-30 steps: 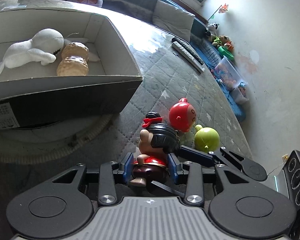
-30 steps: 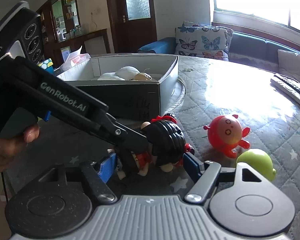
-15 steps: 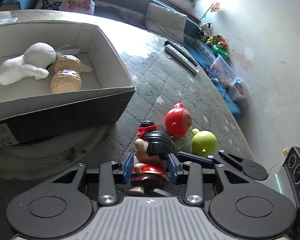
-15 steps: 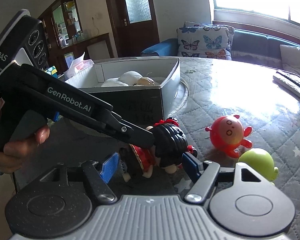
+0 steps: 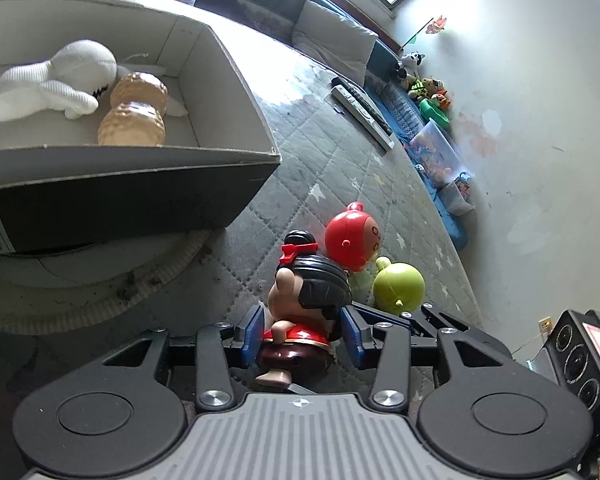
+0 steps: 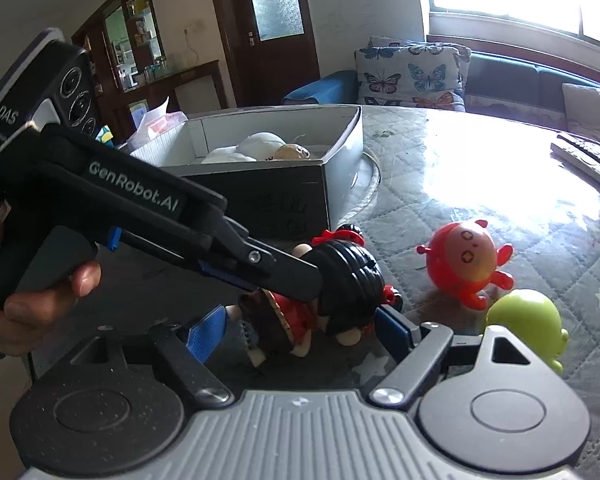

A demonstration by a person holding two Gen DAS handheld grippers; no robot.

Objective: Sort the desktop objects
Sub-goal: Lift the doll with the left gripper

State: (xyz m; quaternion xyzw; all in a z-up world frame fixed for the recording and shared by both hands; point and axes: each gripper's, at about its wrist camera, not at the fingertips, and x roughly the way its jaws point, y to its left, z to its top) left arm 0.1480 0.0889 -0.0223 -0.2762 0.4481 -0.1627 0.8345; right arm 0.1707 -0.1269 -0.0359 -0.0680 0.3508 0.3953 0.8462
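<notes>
Dolls and small toys lie on a quilted grey table cover with a star print, waiting to be sorted into an open cardboard box (image 5: 236, 80). The doll (image 5: 312, 292) in hand, a glossy plastic figure with ridged black hair, a red bow and a red dress, sits between the blue pads of the left gripper (image 5: 302, 330). A second ago those pads pressed its sides; now the jaws are opening and a thin gap shows on each side, so the grip looks released. The right gripper (image 6: 300, 330) also brackets the doll from the other side; its jaws are opening too, wider than a second ago, with the pads standing clear of the toy. In the right wrist view the doll appears tipped on its side against the table, under the left gripper's black finger. My reading is that both tools are letting go or resetting, so the doll has not been lifted toward the box yet. Just beside the doll lie a round red toy (image 5: 352, 240) with stubby limbs and a smooth lime-green one (image 5: 400, 286), both hard and shiny. The box, dark outside and pale inside, holds a white knitted plush (image 5: 56, 80) and a tan, bumpy peanut-shaped toy (image 5: 134, 114). Two remote controls (image 5: 362, 106) lie farther off.
</notes>
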